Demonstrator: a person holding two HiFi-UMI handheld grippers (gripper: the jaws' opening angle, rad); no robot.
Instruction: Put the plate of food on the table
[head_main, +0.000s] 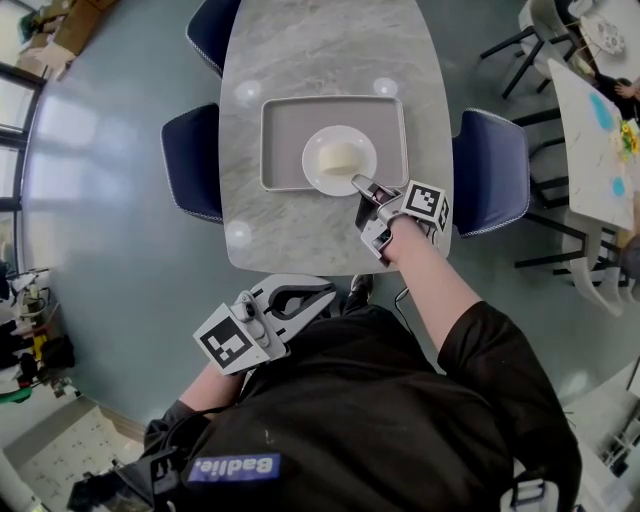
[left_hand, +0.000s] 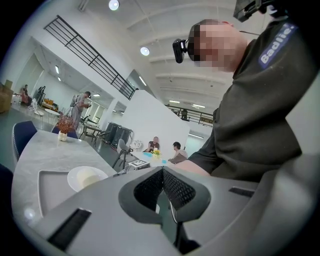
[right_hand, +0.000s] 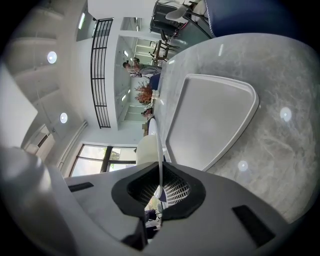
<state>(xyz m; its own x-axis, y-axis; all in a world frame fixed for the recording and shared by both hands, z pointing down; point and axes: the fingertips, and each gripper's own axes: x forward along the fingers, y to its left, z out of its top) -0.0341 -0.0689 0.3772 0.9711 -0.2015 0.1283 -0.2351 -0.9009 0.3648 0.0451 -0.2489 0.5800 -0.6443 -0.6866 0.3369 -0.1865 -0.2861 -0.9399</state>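
So the white plate (head_main: 340, 160) with a pale lump of food (head_main: 340, 156) sat over the gray tray (head_main: 285, 140), near the tray's edge closest to the person. The tray lay on the marble table (head_main: 300, 60). The right gripper (head_main: 358, 184) reached in from the person's side, and its jaws were clamped on the plate's near rim. In the right gripper view the plate showed only as a thin white edge running up from between the dark pads (right_hand: 179, 190). Most of the plate and food was cut off there behind the gripper's gray body. I could not tell if the plate rested on the tray or was lifted a little off it. The left gripper (head_main: 325, 292) was near the person's tummy, well apart from the tray, with its jaws pressed together and nothing in them. In the left gripper view the person's dark sleeve (left_hand: 250, 125) filled the right side, and the plate looked small and far off on the left. Blue chairs (head_main: 195, 160) stood at both long sides of the table, partly hidden under its edge. The people (left_hand: 176, 147) at other tables were too small to make out.
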